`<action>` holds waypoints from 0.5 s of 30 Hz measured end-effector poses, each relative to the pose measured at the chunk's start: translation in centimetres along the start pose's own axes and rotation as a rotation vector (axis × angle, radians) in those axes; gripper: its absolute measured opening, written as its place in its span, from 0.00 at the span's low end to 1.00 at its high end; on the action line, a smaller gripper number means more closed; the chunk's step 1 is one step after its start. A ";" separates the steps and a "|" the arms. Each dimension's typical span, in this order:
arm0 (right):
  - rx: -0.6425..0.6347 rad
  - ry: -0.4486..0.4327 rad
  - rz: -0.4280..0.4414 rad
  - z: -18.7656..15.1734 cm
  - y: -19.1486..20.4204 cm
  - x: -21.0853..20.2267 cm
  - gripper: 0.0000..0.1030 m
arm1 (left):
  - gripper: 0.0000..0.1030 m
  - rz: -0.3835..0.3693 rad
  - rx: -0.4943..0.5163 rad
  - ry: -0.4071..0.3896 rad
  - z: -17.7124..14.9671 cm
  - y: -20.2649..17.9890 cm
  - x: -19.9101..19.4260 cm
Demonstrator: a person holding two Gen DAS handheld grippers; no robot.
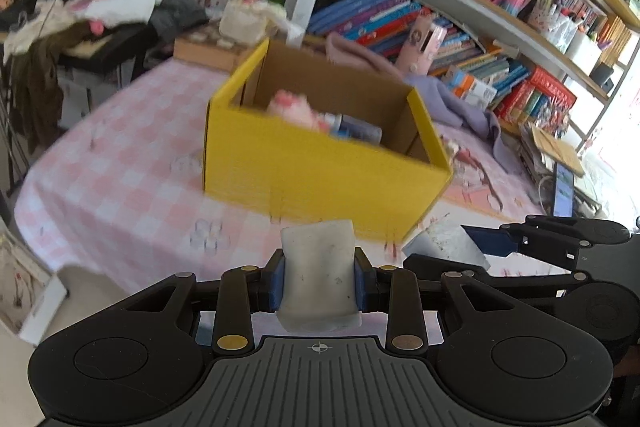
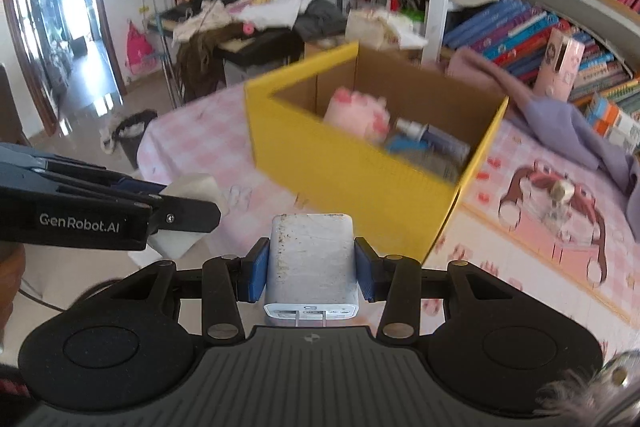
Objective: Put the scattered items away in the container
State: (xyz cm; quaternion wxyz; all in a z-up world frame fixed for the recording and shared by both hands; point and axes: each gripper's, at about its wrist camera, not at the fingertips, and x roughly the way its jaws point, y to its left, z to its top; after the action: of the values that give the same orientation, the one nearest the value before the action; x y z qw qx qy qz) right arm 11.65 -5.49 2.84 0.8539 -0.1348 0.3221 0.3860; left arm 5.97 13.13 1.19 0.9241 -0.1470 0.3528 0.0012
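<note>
the yellow box [image 2: 360, 163] stands mid-table on the pink checked cloth [image 1: 112, 187] and already holds a pink plush toy [image 2: 356, 113] and a bottle [image 2: 436, 139]. the left gripper [image 1: 319, 277] is clenched on a white eraser-like block [image 1: 319, 275], the right gripper [image 2: 311, 269] on a white charger [image 2: 311, 259] — both near the table's front edge, short of the box. judging by this, two drops remain — plus a small item [image 2: 560, 191] near the right edge.
</note>
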 end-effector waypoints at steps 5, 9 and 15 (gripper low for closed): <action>-0.006 -0.079 0.009 3.1 -2.1 0.1 0.40 | 0.30 0.011 0.049 -0.067 3.3 -1.2 0.8; -0.048 -0.124 0.004 5.6 -3.8 1.0 0.40 | 0.30 0.001 0.042 -0.094 5.8 -1.3 2.5; -0.106 -0.124 -0.037 8.9 -6.9 4.3 0.40 | 0.30 -0.005 0.061 -0.106 9.7 -1.6 6.0</action>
State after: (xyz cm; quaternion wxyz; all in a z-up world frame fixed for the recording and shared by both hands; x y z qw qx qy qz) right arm 22.92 -3.35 6.61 0.8707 -0.1617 0.2453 0.3944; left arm 16.99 13.68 4.58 0.9455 -0.1192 0.3030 -0.0040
